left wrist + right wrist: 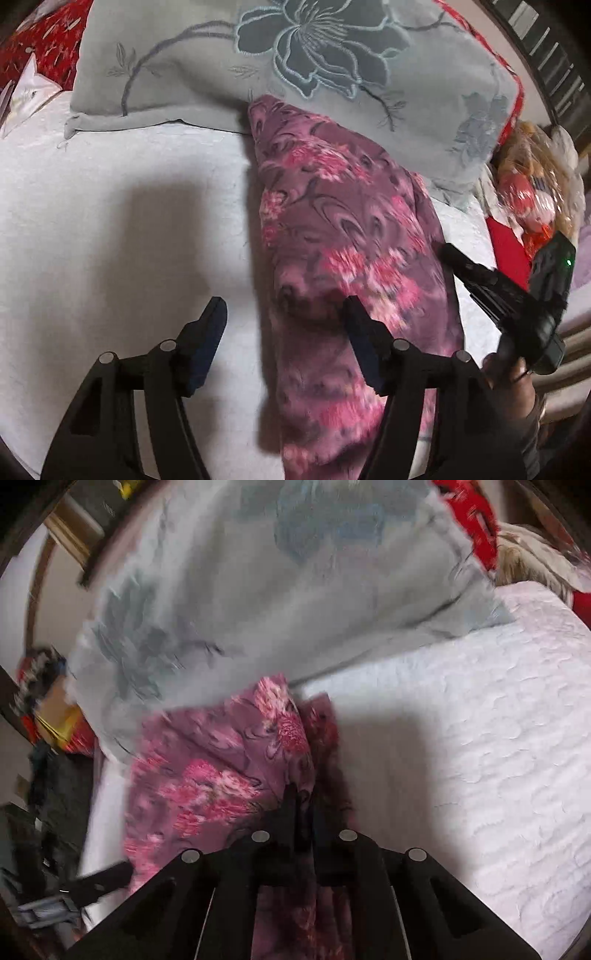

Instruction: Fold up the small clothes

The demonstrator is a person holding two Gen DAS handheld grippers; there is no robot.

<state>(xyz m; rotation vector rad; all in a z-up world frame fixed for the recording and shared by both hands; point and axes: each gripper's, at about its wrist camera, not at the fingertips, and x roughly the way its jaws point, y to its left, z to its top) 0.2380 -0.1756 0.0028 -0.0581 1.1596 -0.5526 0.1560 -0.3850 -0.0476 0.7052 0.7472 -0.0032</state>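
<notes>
A purple garment with pink flowers [343, 236] lies lengthwise on the white bedspread [122, 229], its far tip touching the grey pillow. My left gripper [284, 321] is open over the garment's near left edge, one finger on the sheet, one over the cloth. My right gripper [304, 805] is shut on a fold of the garment [221, 775]. It also shows in the left wrist view [491, 288] at the garment's right edge.
A large grey pillow with a dark flower print [280, 70] lies across the head of the bed. Red fabric [48, 44] and a white packet [29, 96] are at far left. Bags and red items [528, 199] sit off the bed's right side.
</notes>
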